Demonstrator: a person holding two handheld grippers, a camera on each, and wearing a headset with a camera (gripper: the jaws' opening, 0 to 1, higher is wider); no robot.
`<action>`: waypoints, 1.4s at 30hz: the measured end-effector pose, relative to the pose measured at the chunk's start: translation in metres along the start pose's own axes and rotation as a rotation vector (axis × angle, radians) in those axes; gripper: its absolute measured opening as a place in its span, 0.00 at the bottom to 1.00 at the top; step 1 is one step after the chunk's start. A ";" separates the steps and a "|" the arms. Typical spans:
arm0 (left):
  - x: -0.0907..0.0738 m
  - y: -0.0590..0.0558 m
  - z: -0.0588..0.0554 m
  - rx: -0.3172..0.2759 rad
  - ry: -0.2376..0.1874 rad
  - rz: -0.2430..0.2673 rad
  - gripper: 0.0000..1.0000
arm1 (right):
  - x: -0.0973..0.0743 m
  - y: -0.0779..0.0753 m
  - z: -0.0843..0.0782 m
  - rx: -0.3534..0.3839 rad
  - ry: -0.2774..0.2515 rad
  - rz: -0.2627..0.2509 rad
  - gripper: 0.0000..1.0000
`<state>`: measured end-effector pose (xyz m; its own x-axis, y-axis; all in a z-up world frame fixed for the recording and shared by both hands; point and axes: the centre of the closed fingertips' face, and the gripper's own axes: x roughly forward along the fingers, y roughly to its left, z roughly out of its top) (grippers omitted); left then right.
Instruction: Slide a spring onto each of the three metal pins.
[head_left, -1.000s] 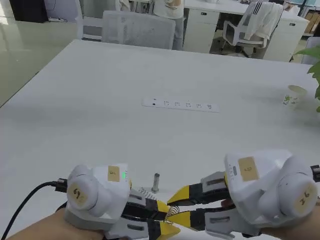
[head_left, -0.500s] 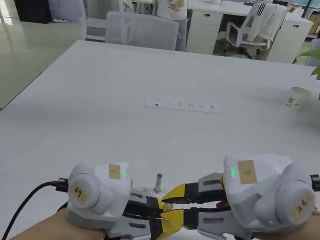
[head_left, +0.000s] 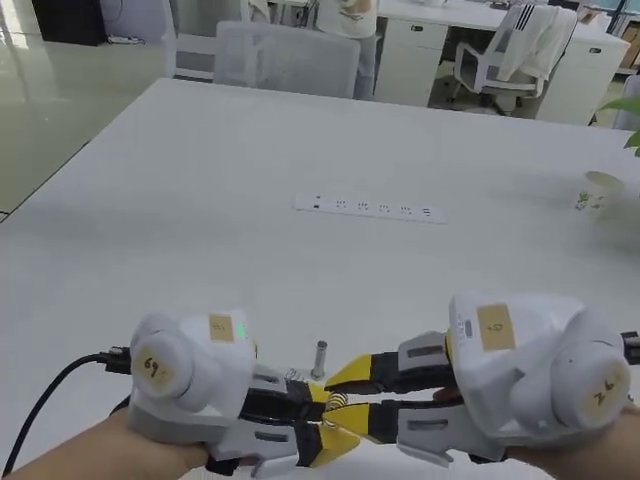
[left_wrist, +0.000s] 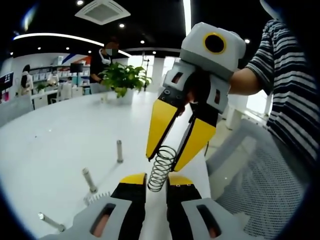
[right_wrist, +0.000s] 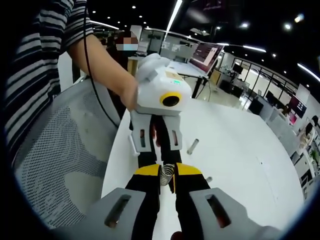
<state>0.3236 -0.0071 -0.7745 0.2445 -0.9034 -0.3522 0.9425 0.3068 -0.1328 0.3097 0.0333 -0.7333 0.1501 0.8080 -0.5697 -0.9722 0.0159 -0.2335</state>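
While at table (head_left: 300, 130) edge, left gripper (left_wrist: 156, 178) and right gripper (right_wrist: 168, 171) clamped on spring (left_wrist: 162, 164), open room beyond.

A broad white desk (head_left: 250, 180) carries a flat white power strip (head_left: 370, 208) at its middle, a small printed paper cup (head_left: 593, 192) by the right edge, and a short upright metal pin (head_left: 320, 357) near the near edge.

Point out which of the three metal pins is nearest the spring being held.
The upright pin standing just beyond the spring. The second pin and third pin sit further back, alongside the left gripper.
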 end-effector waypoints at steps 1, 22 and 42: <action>0.000 0.001 0.000 -0.002 -0.001 0.004 0.08 | 0.000 0.000 0.000 -0.001 0.001 0.000 0.07; -0.023 0.009 -0.010 -0.041 0.015 0.060 0.23 | -0.002 -0.007 -0.004 -0.001 0.017 -0.034 0.07; -0.063 0.015 -0.025 -0.111 0.020 0.123 0.54 | -0.009 -0.022 -0.012 0.014 0.033 -0.092 0.07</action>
<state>0.3169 0.0615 -0.7774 0.3512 -0.8511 -0.3903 0.8744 0.4471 -0.1883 0.3317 0.0180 -0.7327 0.2448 0.7829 -0.5719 -0.9563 0.0977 -0.2755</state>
